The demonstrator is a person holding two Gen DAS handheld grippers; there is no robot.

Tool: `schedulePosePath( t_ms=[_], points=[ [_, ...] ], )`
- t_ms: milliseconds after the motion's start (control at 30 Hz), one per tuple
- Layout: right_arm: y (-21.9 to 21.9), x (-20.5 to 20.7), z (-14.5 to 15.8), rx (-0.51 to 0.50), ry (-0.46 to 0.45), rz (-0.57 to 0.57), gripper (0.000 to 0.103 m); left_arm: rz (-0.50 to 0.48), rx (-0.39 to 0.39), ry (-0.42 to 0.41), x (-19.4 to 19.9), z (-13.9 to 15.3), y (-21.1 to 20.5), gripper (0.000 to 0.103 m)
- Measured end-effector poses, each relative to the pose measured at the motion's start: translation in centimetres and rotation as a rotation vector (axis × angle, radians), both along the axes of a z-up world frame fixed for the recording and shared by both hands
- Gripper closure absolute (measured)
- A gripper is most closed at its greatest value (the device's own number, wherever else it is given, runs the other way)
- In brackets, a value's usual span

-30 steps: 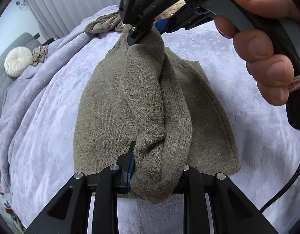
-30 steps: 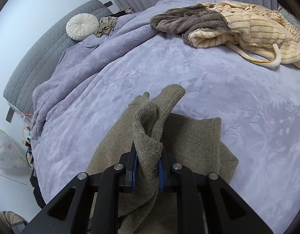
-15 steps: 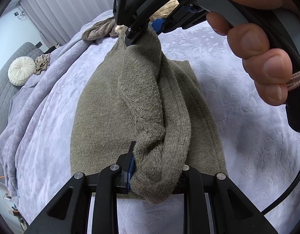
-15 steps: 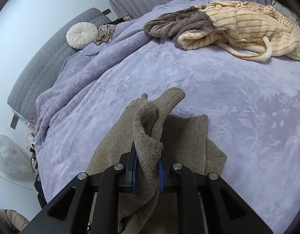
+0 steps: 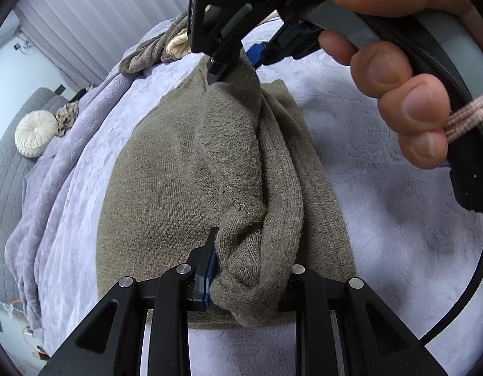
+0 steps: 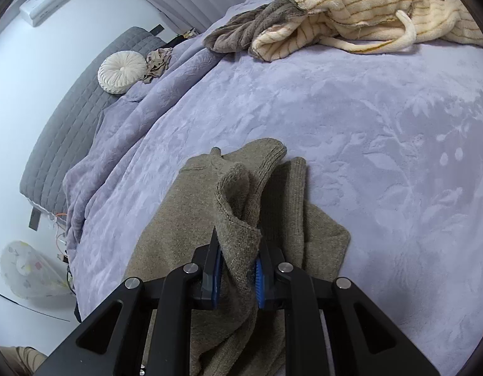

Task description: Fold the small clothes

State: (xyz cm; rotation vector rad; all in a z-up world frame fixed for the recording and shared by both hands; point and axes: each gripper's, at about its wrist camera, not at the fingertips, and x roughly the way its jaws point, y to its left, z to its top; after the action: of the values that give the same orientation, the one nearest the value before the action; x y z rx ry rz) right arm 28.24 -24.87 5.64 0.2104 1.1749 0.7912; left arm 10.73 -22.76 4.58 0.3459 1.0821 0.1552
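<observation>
An olive-brown knit sweater (image 5: 166,188) lies on the lilac bedspread (image 5: 398,225). My left gripper (image 5: 247,279) is shut on a bunched fold of the sweater at its near edge. My right gripper (image 5: 232,65), held by a hand, is shut on the far end of the same raised fold. In the right wrist view the right gripper (image 6: 238,269) pinches a thick ridge of the sweater (image 6: 178,235), and a sleeve end (image 6: 266,153) lies just ahead of it.
A cream striped fleece and a brown garment (image 6: 335,22) lie piled at the far side of the bedspread (image 6: 366,131). A round white cushion (image 6: 122,72) rests on a grey quilted headboard at the left. The bed edge drops off at the left.
Both grippers have carried the held fold leftward across the sweater. The folded part now covers more of the body. Both grips stay shut.
</observation>
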Motion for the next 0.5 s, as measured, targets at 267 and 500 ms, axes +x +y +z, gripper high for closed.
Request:
schedulePosePath(
  t_ms=[267,500],
  points=[
    [-1.2,0.9,-1.9,0.001,0.089,-0.062,0.081,-0.045,-0.106,0.010,-0.8,0.7,0.1,0.050],
    [-3.5,-1.9,2.1,0.034,0.028,-0.116,0.055,-0.131,-0.425,0.018,-4.2,4.1,4.6,0.019]
  ],
)
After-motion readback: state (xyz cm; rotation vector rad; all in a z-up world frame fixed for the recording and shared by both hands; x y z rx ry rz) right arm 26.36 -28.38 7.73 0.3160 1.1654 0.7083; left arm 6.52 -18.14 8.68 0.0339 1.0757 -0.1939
